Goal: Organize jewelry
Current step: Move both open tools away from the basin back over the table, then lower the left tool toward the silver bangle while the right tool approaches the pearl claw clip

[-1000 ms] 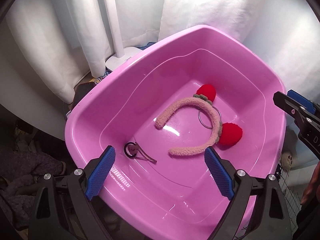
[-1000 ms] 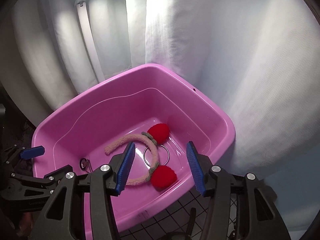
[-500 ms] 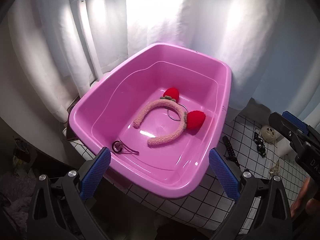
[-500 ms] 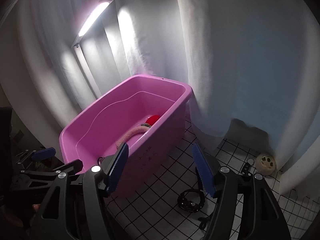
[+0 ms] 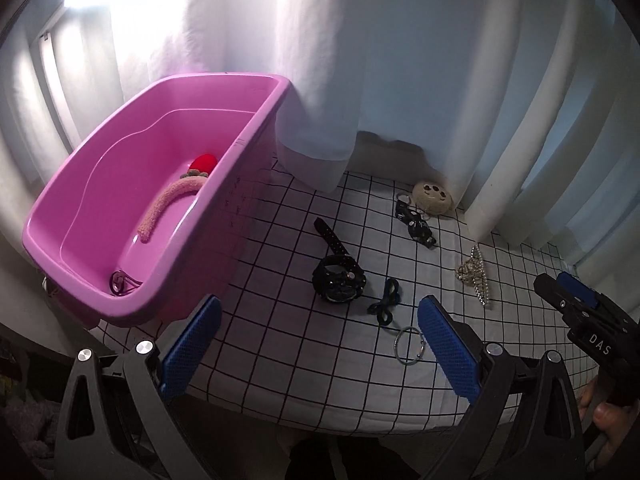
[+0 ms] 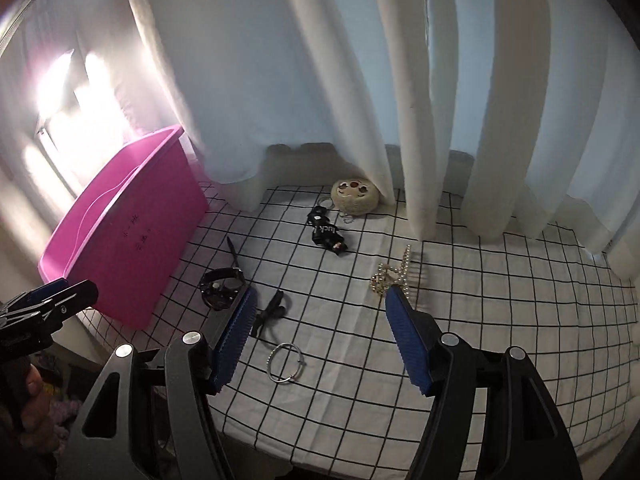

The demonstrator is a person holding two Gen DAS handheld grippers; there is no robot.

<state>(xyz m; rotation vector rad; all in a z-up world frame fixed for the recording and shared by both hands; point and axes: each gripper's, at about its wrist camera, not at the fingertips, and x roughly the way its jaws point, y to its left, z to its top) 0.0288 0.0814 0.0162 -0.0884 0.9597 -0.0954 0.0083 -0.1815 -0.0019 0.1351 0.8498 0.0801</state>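
Observation:
A pink tub (image 5: 248, 128) (image 6: 132, 248) stands at the left on a checked cloth. It holds a fuzzy pink headband with red pompoms (image 5: 172, 200) and a dark ring piece (image 5: 120, 282). On the cloth lie a black watch (image 5: 338, 276) (image 6: 222, 286), a dark hair tie (image 5: 386, 302) (image 6: 272, 312), a silver hoop (image 5: 408, 346) (image 6: 286, 362), a pearl clip (image 5: 476, 274) (image 6: 394, 274), a black strap charm (image 5: 416, 224) (image 6: 328, 234) and a cream plush face (image 5: 432, 198) (image 6: 356, 196). My left gripper (image 5: 320, 344) is open and empty above the cloth. My right gripper (image 6: 322, 336) is open and empty above the hoop.
White curtains (image 6: 440, 100) hang behind the cloth and touch its back edge. The cloth's front edge (image 5: 320, 416) drops off near both grippers. The right gripper shows in the left wrist view at the right (image 5: 580, 312).
Both grippers have pulled back from over the tub and swung right. The cloth with the loose jewelry has come into view. Both stay open and empty.

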